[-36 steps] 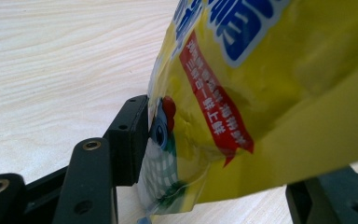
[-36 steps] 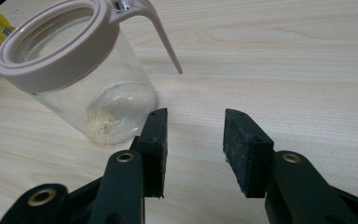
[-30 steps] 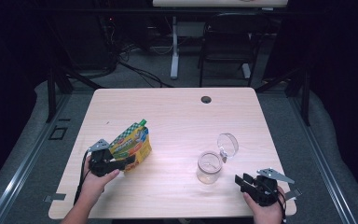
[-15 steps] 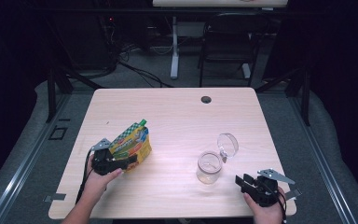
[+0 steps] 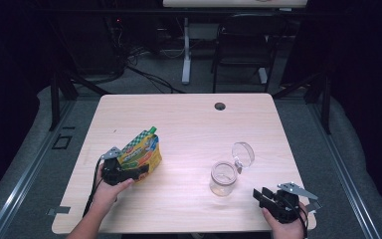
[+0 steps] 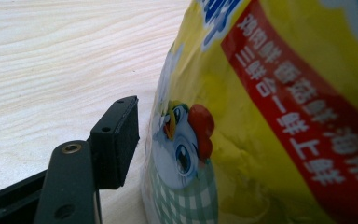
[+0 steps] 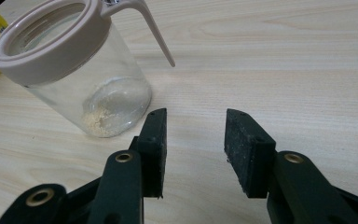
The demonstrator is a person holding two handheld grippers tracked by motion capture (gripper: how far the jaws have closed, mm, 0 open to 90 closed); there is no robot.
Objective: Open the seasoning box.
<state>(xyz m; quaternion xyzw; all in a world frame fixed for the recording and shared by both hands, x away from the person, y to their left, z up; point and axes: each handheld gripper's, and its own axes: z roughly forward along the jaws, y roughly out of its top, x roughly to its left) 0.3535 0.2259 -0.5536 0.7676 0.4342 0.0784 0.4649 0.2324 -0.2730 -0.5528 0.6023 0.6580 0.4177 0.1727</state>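
Both grippers are black. The left gripper (image 5: 129, 174) carries a small grey three-cornered plate on top, and a black cable trails from it beside the person's bare forearm. The right gripper (image 5: 261, 195) bears a larger grey plate and a looped black cable. In the gripper views, the jaws show brass-coloured rivets and flat, matte rectangular pads (image 7: 242, 151).

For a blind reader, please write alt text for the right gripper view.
The right gripper holds its black jaws open over a wooden table. A clear jar, lid open, stands ahead, a little pale powder inside.
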